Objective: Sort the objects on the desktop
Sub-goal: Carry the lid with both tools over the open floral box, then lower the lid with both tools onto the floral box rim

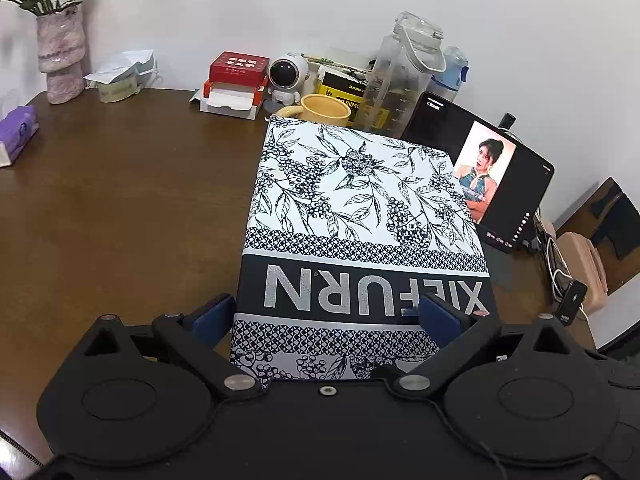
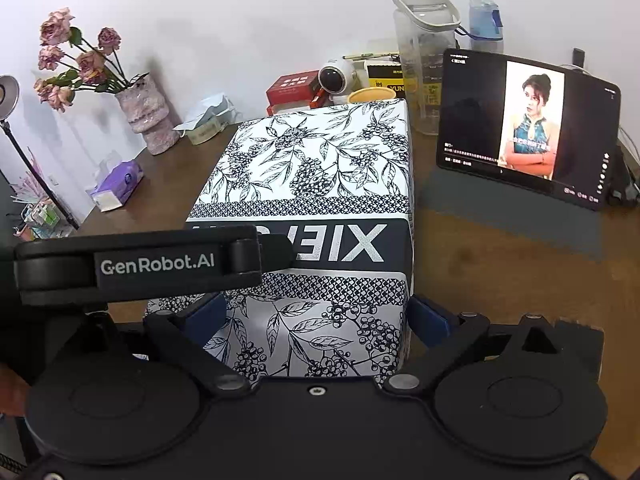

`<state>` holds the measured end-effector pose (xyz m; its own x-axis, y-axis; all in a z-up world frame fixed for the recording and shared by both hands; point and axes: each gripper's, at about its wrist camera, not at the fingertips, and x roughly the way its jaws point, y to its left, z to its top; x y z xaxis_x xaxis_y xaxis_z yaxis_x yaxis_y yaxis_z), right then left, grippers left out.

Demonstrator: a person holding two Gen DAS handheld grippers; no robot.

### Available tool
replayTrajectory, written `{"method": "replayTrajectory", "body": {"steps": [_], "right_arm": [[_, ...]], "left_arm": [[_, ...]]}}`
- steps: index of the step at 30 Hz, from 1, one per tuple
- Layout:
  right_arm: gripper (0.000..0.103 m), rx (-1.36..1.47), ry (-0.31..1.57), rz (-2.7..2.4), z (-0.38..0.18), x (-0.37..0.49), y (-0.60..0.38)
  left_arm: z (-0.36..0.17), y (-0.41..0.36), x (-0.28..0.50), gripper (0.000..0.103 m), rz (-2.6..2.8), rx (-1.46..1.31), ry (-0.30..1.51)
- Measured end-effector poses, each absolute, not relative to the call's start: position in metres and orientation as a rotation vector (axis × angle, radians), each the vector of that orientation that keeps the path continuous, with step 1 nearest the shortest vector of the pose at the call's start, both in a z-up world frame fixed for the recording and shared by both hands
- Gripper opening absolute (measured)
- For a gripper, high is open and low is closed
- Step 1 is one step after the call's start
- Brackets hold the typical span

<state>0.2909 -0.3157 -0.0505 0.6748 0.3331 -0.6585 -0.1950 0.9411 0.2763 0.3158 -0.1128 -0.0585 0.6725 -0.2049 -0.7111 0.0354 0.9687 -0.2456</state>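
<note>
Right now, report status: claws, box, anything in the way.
Left claw and right claw both straddle the patterned box, blue pads beside its sides; contact unclear. Box sits on the table. Yellow mug and tablet crowd its far end.

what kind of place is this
Most likely a home desk or personal work table against a white wall: a propped tablet playing video, a vase of dried roses, and a yellow mug among water bottles and small boxes.

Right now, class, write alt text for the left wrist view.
A floral patterned box sits between the left gripper's open jaws on a brown table. Behind it stand a yellow mug, a clear bottle and a lit tablet.
</note>
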Motion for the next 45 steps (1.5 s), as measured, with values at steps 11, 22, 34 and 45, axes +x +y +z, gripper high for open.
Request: {"method": "replayTrajectory", "body": {"steps": [11, 22, 34, 45], "right_arm": [[0.099, 0.186, 0.787, 0.296, -0.060, 0.351, -0.321], [0.099, 0.174, 0.813, 0.296, -0.069, 0.382, -0.320], [0.099, 0.154, 0.828, 0.318, -0.072, 0.398, -0.325], [0.098, 0.158, 0.887, 0.357, -0.086, 0.416, -0.330]], "left_arm": [[-0.071, -0.103, 0.376, 0.098, -0.131, -0.229, 0.848], [-0.083, -0.097, 0.413, 0.098, -0.114, -0.243, 0.881], [-0.091, -0.100, 0.430, 0.098, -0.083, -0.246, 0.905], [-0.100, -0.108, 0.441, 0.097, -0.035, -0.233, 0.939]]}}
